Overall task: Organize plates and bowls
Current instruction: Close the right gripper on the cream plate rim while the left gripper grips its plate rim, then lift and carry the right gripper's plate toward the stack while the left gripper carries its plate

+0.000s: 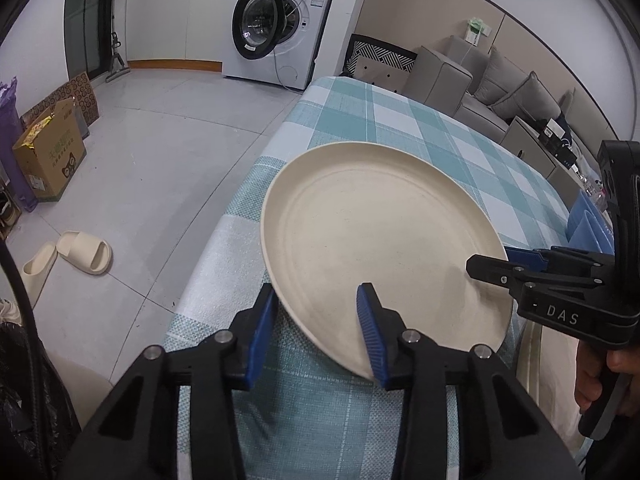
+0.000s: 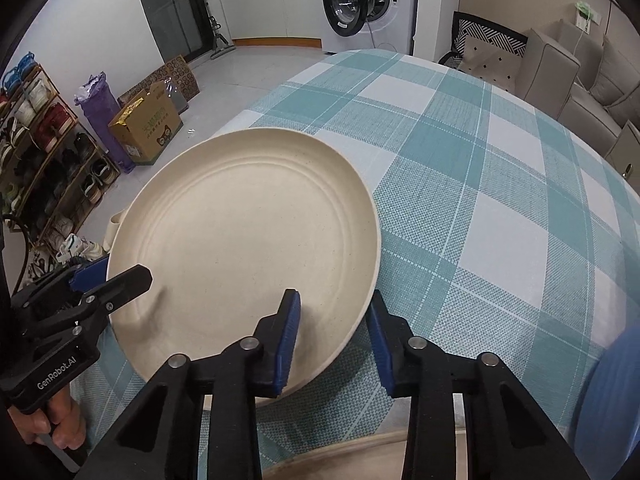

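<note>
**Both grippers clamped on one plate, sorting barely begun**

The left gripper and right gripper each pinch the near rim of the cream plate, tilted above the checked tablecloth. Blue dishes wait at the table's right edge. Judging by this, the plate has yet to be placed and stacking remains.

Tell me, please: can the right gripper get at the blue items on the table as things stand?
Probably not yet. The right gripper is shut on the cream plate, which the left gripper also clamps. The blue items lie beyond it, so it must release first.
</note>
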